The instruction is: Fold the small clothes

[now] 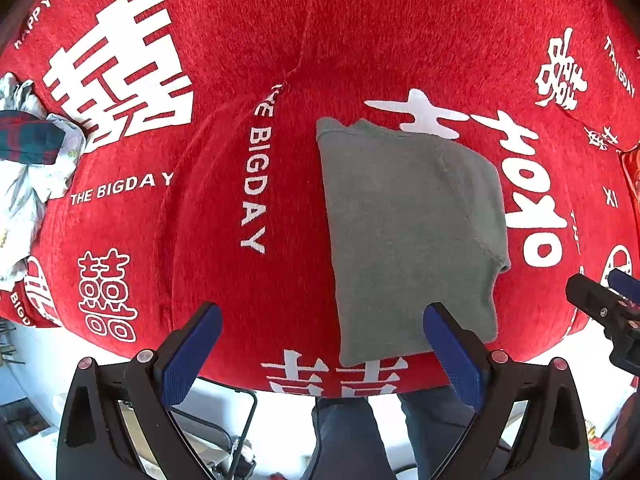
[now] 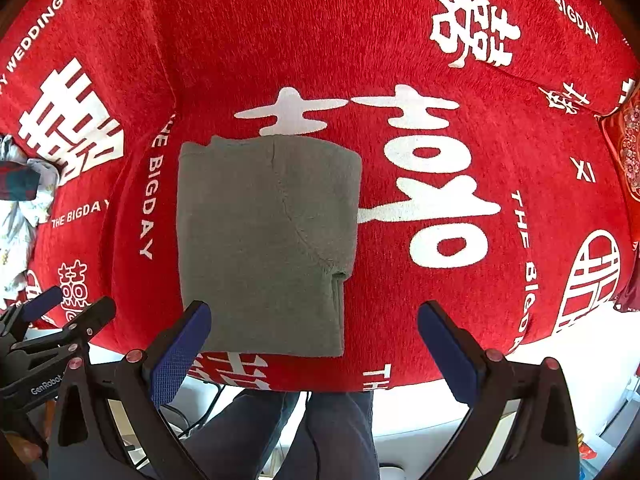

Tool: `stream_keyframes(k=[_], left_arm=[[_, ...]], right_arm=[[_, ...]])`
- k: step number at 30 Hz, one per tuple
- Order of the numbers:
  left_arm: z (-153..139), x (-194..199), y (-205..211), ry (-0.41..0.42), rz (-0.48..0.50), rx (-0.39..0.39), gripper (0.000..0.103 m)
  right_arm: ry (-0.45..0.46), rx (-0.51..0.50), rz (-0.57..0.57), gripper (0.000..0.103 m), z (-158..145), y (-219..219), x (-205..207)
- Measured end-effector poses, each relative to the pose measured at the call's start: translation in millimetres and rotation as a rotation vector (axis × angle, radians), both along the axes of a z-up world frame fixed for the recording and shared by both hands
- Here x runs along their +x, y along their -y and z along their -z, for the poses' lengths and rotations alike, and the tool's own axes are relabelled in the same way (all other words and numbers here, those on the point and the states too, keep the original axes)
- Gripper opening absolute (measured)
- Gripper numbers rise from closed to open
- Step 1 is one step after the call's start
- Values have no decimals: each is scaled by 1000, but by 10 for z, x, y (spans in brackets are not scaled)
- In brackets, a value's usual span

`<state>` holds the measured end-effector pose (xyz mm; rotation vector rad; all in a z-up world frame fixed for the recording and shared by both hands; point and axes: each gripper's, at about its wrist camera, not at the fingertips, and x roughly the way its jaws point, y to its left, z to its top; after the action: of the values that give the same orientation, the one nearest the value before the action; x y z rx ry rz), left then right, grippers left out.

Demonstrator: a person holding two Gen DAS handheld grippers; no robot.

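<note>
A grey garment [image 1: 412, 232] lies folded into a neat rectangle on the red printed blanket [image 1: 248, 60]; it also shows in the right wrist view [image 2: 264, 240]. My left gripper [image 1: 322, 344] is open and empty, held above the blanket's near edge, its right finger over the garment's near edge. My right gripper [image 2: 314, 340] is open and empty, its left finger over the garment's near left corner. Each gripper shows at the edge of the other's view, the right one [image 1: 608, 300] and the left one [image 2: 60, 312].
A pile of other clothes [image 1: 28, 160], white patterned with a dark plaid piece, lies at the blanket's left edge, also in the right wrist view [image 2: 20, 208]. A red embroidered cushion [image 2: 628, 148] sits at far right. The person's legs [image 2: 320, 432] stand below the near edge.
</note>
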<state>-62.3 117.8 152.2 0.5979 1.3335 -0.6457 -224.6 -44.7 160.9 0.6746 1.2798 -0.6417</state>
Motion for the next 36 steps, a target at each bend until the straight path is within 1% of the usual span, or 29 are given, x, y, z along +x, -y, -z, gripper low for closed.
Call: stream_keyframes(k=[36], left_arm=[[-41, 20, -24, 11, -8, 0, 101]], right_arm=[[1, -6, 1, 103, -32, -29, 17]])
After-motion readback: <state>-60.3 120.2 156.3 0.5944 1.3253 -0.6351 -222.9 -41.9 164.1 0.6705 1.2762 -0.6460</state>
